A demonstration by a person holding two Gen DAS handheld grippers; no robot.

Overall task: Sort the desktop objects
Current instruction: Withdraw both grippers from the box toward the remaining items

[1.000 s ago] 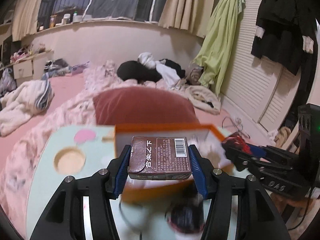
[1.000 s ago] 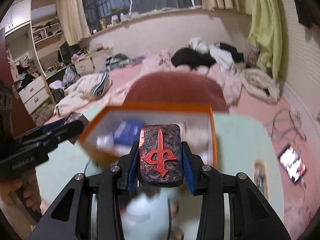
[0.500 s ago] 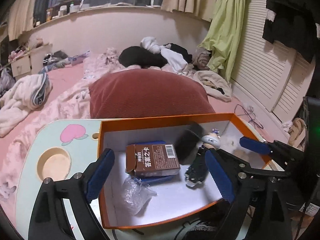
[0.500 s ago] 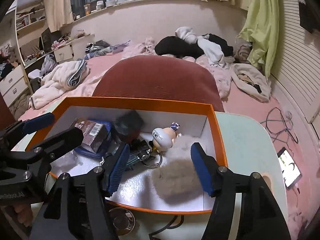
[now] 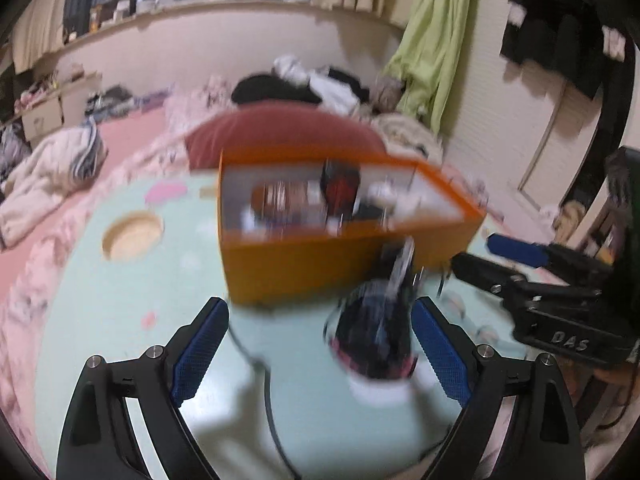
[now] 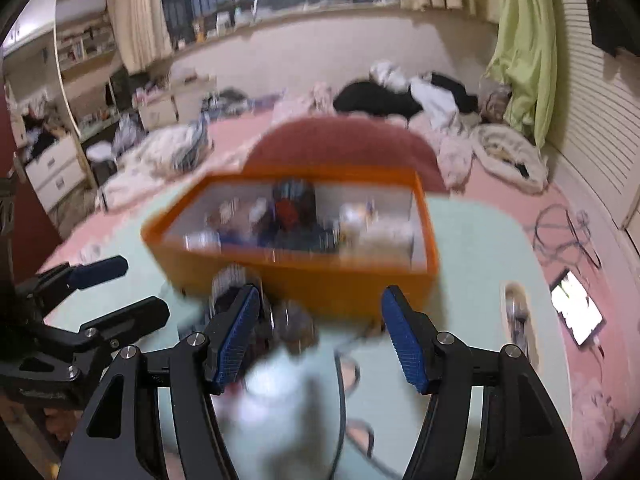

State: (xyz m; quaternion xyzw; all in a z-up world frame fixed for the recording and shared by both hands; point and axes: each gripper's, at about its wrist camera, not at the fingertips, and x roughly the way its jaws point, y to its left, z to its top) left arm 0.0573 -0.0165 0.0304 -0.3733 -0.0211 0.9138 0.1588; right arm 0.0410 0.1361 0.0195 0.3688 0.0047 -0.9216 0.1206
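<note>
Pale green tabletop [image 5: 120,300] carries an orange cardboard box with white inner walls [image 5: 320,264], blurred here, standing near the table's far edge before a dark red pillow [image 5: 280,128]. Inside lie a brown carton [image 5: 288,200], a dark case with a red mark [image 5: 340,188] and other small items too smeared to tell. Left gripper [image 5: 320,348] gapes wide and empty over a dark round object [image 5: 372,340] just in front of the box. Right gripper [image 6: 320,340] is also parted, holding nothing. Both jaws have just been opening.

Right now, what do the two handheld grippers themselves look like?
Both match: the left gripper and right gripper have black angular linkage arms with silver pivot bolts and ribbed blue pads. The right gripper's black body carries blurred pale lettering.
</note>
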